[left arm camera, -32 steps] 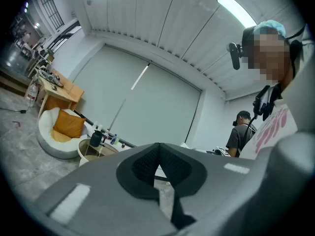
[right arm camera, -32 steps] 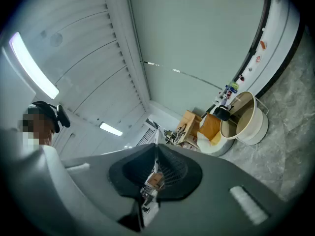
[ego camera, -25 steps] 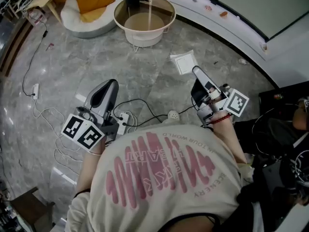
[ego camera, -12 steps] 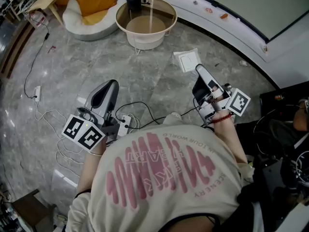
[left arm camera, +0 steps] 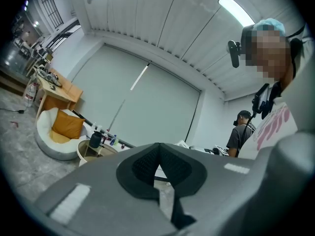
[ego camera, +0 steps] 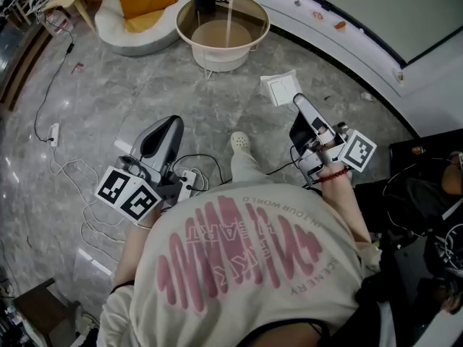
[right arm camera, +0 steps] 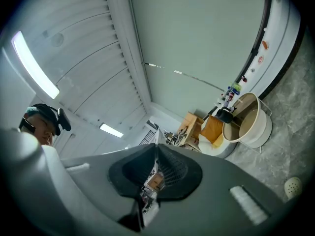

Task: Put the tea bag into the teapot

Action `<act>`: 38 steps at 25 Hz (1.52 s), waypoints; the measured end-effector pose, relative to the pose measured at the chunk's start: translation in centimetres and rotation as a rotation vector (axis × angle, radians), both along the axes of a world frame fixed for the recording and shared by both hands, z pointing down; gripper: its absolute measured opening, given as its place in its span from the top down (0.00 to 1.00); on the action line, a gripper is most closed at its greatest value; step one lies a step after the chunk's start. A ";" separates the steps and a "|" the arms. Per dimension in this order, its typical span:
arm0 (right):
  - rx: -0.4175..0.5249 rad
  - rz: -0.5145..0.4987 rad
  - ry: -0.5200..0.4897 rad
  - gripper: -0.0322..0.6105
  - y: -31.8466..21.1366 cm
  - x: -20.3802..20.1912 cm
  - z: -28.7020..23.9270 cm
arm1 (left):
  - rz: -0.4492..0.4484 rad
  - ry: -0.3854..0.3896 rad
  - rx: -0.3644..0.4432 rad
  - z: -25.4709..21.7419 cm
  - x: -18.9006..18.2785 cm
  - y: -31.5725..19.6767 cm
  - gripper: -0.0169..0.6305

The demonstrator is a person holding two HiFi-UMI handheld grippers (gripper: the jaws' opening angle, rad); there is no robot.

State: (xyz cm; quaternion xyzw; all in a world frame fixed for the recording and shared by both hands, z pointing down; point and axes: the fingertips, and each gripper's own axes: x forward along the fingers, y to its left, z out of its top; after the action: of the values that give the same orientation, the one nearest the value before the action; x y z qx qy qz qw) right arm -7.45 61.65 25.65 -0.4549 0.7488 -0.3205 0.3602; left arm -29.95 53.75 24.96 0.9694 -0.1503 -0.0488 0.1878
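1. Right gripper: we log the jaws as closed on a small flat item, brown and white, pinched between the pads. We take it to be the tea bag. Only a sliver shows, so the hold looks thin.
2. Left gripper: jaws pressed together, nothing between them. It is held low, level with the right gripper and well apart from it.
3. Teapot: dark, and standing on the round table. It is far ahead of both grippers and a little to the left of the right gripper's line. We cannot tell whether its lid is on.
4. Stage, as we judge it: the bag is in hand and the walk to the table is not yet done.
5. Hazard, cables: these lie on the floor below and between the grippers. A foot is just beside them, and a snag would jolt the arm.
6. Hazard, grip: a jolt or swing on so slight a pinch could let the bag slide out short of the pot.
7. Hazard, opening: if the lid is on, the empty left gripper must lift it first. Otherwise the bag may land on the table beside the pot.
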 end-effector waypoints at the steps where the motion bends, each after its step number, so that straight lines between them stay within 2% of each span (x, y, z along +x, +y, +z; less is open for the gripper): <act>1: -0.001 -0.009 0.002 0.91 -0.7 0.0 0.0 | -0.012 -0.001 -0.001 0.0 -0.1 -0.4 0.95; 10: 0.004 -0.041 -0.008 0.91 -7.2 2.1 0.3 | -0.060 -0.036 -0.005 0.6 0.9 -5.5 0.95; 16: -0.014 -0.085 -0.013 0.91 -14.8 6.0 0.3 | -0.100 -0.054 -0.018 0.0 4.6 -12.2 0.95; 21: 0.006 -0.115 -0.007 0.91 -16.9 6.8 -0.4 | -0.132 -0.047 0.002 -0.8 5.1 -13.9 0.95; 28: -0.007 -0.143 -0.018 0.91 -25.7 12.5 -0.5 | -0.162 -0.059 -0.033 -0.2 10.6 -21.8 0.95; 38: -0.015 -0.182 -0.006 0.91 -31.9 18.5 -0.1 | -0.170 -0.034 -0.033 0.2 18.2 -28.1 0.95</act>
State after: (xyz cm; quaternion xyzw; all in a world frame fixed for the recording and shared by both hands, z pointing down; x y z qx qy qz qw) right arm 11.02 29.73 25.51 -0.3867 0.7835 -0.3589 0.3282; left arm -11.71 25.69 25.16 0.9507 -0.2358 -0.0455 0.1963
